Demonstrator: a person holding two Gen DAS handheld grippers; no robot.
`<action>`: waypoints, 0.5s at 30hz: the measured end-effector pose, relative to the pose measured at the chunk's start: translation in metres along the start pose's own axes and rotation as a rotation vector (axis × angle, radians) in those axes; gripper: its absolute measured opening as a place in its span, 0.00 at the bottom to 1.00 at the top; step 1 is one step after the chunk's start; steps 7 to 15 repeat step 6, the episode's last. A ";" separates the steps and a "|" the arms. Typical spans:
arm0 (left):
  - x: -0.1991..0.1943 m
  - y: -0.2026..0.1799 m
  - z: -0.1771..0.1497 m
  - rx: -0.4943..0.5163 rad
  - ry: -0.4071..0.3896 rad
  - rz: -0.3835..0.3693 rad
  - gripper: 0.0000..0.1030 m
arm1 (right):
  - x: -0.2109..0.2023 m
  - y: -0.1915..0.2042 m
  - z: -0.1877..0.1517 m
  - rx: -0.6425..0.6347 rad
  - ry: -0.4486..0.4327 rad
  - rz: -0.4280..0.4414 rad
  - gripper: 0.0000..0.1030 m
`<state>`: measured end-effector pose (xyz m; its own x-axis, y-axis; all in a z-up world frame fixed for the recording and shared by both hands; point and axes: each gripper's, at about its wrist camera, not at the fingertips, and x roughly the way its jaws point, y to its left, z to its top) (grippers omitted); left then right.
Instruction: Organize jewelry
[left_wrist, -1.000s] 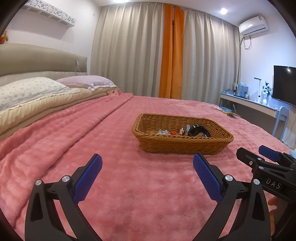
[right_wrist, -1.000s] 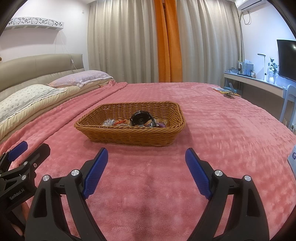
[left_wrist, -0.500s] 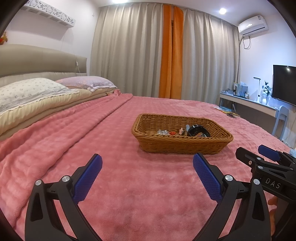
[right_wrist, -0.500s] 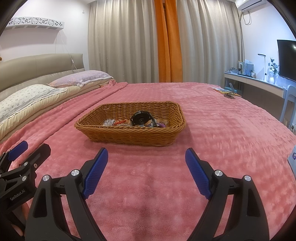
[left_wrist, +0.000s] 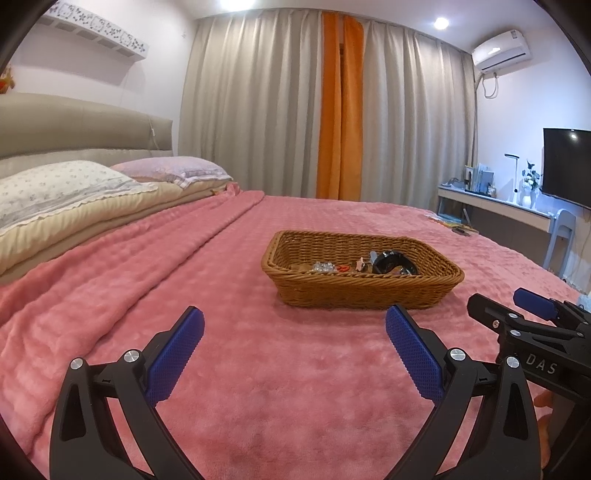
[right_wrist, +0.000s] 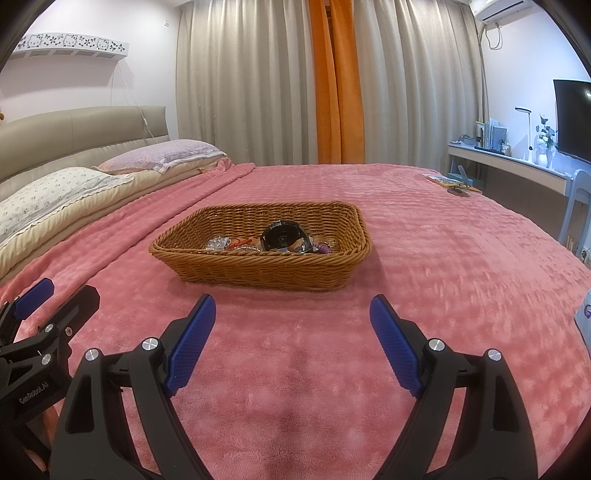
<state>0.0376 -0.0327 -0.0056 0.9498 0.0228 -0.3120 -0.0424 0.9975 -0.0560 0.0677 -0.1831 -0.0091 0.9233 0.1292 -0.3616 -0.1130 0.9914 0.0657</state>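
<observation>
Rectangular brown woven wicker basket (right_wrist: 266, 264) sits on the pink plush bedspread (right_wrist: 443, 266) ahead of both grippers, well apart from them, long axis running left-right across both views; inside, small jewelry pieces (right_wrist: 221, 244) too small to identify, beside a round black glossy case (right_wrist: 282, 236). Left gripper (left_wrist: 295, 325) and right gripper (right_wrist: 293, 314): blue-padded fingers spread wide, nothing between, hovering over the bedspread. Legible writing: "DAS" on the right gripper's body in the left view, "GenRobot.AI" on the left gripper's body in the right view.
</observation>
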 end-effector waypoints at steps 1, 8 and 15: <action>0.001 0.000 0.000 -0.002 0.007 -0.007 0.93 | 0.000 0.001 0.000 0.001 0.001 0.000 0.79; 0.004 0.000 0.000 -0.003 0.023 -0.021 0.93 | 0.000 0.000 0.000 -0.001 -0.001 0.000 0.79; 0.004 0.000 0.000 -0.003 0.023 -0.021 0.93 | 0.000 0.000 0.000 -0.001 -0.001 0.000 0.79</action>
